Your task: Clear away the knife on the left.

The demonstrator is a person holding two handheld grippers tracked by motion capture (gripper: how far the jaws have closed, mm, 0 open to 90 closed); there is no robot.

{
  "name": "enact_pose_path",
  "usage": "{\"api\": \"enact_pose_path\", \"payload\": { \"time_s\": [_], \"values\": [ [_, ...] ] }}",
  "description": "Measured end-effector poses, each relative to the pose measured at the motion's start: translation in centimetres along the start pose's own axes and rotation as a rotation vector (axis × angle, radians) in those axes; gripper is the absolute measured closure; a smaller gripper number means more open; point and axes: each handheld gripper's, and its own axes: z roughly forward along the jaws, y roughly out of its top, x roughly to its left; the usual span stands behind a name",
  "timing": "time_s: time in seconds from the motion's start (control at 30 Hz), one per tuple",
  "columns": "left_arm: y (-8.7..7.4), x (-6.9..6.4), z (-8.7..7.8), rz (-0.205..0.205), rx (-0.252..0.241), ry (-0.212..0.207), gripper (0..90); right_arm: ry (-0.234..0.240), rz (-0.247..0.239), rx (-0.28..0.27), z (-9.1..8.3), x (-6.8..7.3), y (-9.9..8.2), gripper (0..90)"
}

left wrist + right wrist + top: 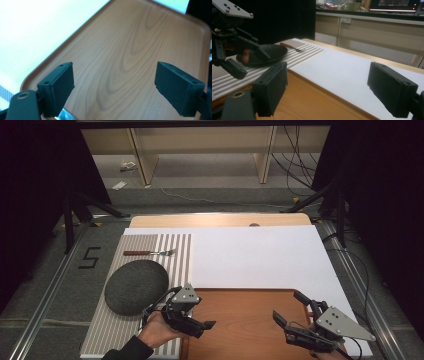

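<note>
A wooden tray [245, 325] lies at the near edge of the table, partly on a white sheet [260, 255]. My left gripper [200, 319] hovers over the tray's left edge, pointing right. In the left gripper view its jaws [115, 87] stand wide open above bare wood [130, 50], with nothing between them. My right gripper [289, 306] sits over the tray's right part, open and empty [327, 87]. A dark grey round plate [136, 286] rests on a striped placemat [175, 252], just left of my left hand. A fork [150, 252] with a wooden handle lies beyond the plate.
A small shiny bit [64, 115] shows at the bottom edge of the left gripper view, too cropped to name. Tripod legs [75, 215] and cables [300, 165] stand on the floor beyond the table. A shelf unit [200, 150] lines the back.
</note>
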Motion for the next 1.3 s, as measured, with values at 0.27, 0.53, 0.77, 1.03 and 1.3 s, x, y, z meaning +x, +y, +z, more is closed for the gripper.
{"api": "enact_pose_path", "payload": {
  "time_s": [0.27,0.53,0.77,1.03,1.3],
  "values": [
    [-0.2,0.0,-1.0,0.003,-0.11,0.007,15.1,-0.001,0.0,-0.002,0.0,0.0,0.0,17.4],
    [-0.6,0.3,-2.8,-0.036,-0.275,0.025,15.2,-0.001,0.002,-0.001,-0.1,0.0,0.0,17.4],
    [-1.2,0.2,-3.3,-0.029,-0.292,0.036,15.2,0.003,0.004,-0.004,-0.1,0.0,0.0,17.4],
    [-1.5,-0.3,-3.7,-0.013,-0.34,0.042,15.0,0.002,0.004,-0.004,-0.1,0.0,0.0,17.4],
    [-2.2,-0.5,-4.0,-0.015,-0.358,0.046,14.7,0.0,0.005,-0.004,-0.1,0.0,0.0,17.4]
  ]
}}
